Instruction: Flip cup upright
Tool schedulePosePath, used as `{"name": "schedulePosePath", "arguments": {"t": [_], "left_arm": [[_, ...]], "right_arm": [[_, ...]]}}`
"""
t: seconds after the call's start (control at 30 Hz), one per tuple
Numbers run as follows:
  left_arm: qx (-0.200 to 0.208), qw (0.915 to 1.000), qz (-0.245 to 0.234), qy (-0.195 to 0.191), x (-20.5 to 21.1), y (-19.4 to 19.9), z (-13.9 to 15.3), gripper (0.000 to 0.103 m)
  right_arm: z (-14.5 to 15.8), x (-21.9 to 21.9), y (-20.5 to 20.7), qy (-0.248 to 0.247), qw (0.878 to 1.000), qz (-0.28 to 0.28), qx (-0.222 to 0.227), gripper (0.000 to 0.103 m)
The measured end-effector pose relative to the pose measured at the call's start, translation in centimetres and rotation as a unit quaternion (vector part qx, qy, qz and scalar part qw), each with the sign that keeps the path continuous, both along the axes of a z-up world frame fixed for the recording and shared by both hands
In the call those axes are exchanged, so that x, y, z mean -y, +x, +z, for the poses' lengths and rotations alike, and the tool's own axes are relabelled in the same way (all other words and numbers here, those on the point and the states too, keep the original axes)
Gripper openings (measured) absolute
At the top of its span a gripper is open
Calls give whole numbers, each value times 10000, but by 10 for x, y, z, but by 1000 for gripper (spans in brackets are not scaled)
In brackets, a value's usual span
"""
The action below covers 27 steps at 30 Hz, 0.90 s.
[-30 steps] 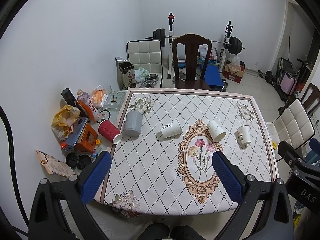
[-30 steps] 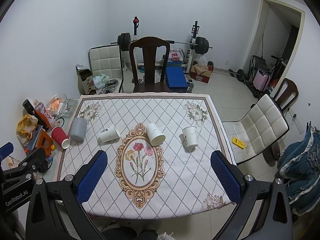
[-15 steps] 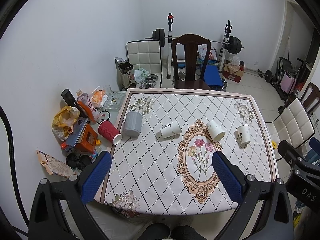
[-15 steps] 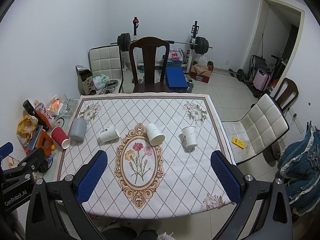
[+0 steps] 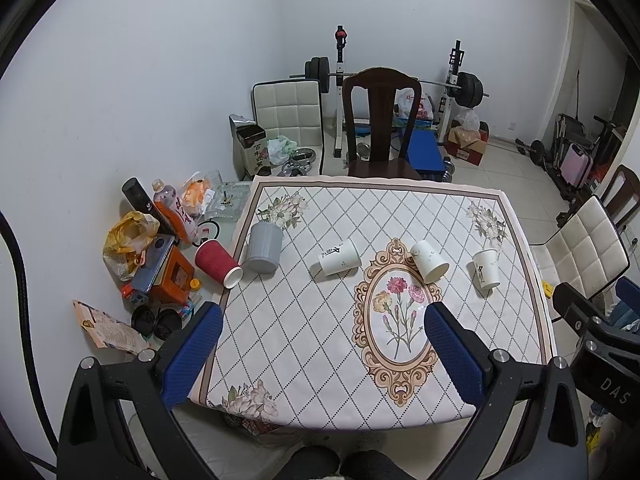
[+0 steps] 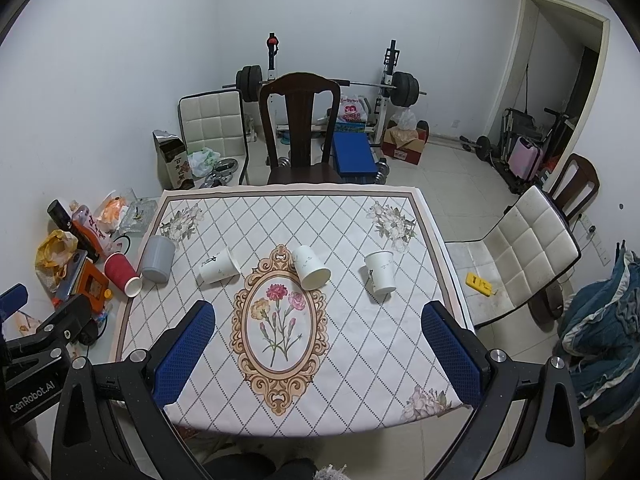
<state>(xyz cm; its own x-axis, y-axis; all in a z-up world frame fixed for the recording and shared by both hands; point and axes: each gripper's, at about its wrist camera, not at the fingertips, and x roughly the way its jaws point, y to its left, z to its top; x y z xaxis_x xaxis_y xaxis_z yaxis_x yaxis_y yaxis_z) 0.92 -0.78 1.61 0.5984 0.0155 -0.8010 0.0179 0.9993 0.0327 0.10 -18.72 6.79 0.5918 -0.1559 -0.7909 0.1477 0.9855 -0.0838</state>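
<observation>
While both grippers [image 5: 322,344] [image 6: 318,340] gape empty, five cups [image 5: 340,258] lie seemingly tipped.

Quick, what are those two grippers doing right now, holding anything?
Left gripper: open, holding nothing, above the table.
Right gripper: open, holding nothing, above the table.

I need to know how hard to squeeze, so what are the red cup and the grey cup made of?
The red cup looks like matte ripple-wall paper: ridged sides, white inside at the rim. The grey cup looks like smooth, matte plastic, possibly ceramic: even colour, faint vertical flutes, thick walls.
</observation>
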Motion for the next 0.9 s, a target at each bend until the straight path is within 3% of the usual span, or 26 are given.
{"name": "schedulePosePath", "arguments": {"t": [0.17, 0.3, 0.6, 0.9], "left_arm": [[-84, 9998, 139, 66, 8, 5, -7, 103], [-357, 9986, 319, 215, 10, 19, -36, 103], [-1193, 9906, 406, 526, 16, 50, -129, 103], [-1841, 9804, 51, 704, 21, 98, -209, 103]], "right_arm": [[-1, 7, 5, 63, 9999, 35, -97, 103], [-30, 21, 13, 134, 9993, 39, -351, 103], [-141, 42, 49, 77, 9909, 36, -1345, 103], [-271, 54, 91, 258, 9676, -269, -2499, 103]]}}
